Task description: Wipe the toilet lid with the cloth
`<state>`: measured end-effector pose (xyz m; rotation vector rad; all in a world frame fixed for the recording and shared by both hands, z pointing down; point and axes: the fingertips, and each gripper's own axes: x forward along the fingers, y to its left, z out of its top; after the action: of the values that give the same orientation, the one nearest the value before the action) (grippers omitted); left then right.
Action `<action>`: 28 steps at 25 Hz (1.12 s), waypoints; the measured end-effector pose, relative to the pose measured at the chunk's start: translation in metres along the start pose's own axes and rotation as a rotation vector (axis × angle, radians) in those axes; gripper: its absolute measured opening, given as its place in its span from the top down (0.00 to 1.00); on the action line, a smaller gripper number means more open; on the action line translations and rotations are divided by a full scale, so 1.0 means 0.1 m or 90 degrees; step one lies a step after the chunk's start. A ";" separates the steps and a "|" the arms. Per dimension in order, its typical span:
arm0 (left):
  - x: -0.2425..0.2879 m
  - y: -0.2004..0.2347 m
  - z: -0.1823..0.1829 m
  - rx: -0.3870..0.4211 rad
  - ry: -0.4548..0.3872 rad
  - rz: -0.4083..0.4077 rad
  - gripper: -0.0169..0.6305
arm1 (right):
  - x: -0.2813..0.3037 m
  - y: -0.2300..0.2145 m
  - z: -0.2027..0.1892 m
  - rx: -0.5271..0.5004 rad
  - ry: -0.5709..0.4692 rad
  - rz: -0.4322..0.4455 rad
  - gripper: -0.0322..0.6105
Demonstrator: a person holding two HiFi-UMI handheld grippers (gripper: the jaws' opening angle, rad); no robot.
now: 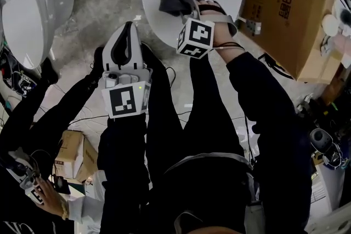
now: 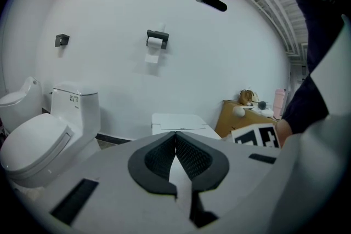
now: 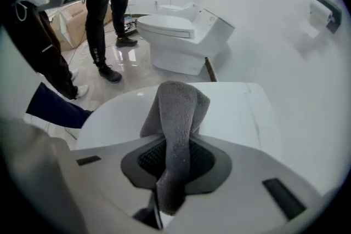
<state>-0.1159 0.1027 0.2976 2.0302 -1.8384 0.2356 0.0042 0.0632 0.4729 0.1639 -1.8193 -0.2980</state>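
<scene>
The right hand-held gripper (image 3: 175,146) is clamped on a grey cloth (image 3: 178,109). The cloth runs up between the jaws, and its free end folds over in front of them. That end lies over the white toilet lid (image 3: 236,112) and seems to rest on it, though contact is hard to confirm from this angle. In the head view the cloth sits near the lid's front left edge.

The left hand-held gripper (image 2: 175,138) is closed, with its ribbed pads meeting at the tips and nothing between them. It is held off the lid's left side, above the grey floor (image 1: 104,3), and points toward the wall with the toilet-paper holder (image 2: 157,38).

A second white toilet (image 1: 27,8) stands to the left. A cardboard box (image 1: 285,13) stands just right of the toilet being wiped.
</scene>
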 end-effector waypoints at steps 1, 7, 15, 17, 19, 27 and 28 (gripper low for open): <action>0.00 0.01 0.01 -0.001 0.000 0.004 0.95 | 0.01 -0.23 0.03 -0.004 -0.003 -0.026 0.84; -0.03 0.17 0.04 -0.012 -0.002 0.039 0.95 | 0.19 -1.40 0.28 -0.070 -0.016 -0.174 0.84; -0.18 0.39 -0.04 -0.038 0.002 0.113 0.95 | 0.63 -2.31 0.66 -0.174 -0.030 -0.273 0.84; -0.22 0.41 -0.08 -0.045 0.007 0.132 0.95 | 0.78 -2.39 0.73 -0.194 -0.025 -0.271 0.84; -0.24 0.43 -0.12 -0.049 0.013 0.145 0.95 | 0.92 -2.43 0.75 -0.207 -0.015 -0.265 0.84; -0.25 0.54 -0.22 -0.055 0.022 0.162 0.95 | 1.16 -2.38 0.75 -0.176 0.019 -0.221 0.85; -0.24 0.56 -0.20 -0.055 0.018 0.162 0.95 | 1.16 -2.33 0.75 -0.178 0.022 -0.209 0.85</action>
<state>-0.1711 0.1295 0.3166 1.7260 -2.0501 0.2484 -0.1092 -0.1821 0.4949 0.2698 -1.6934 -0.7707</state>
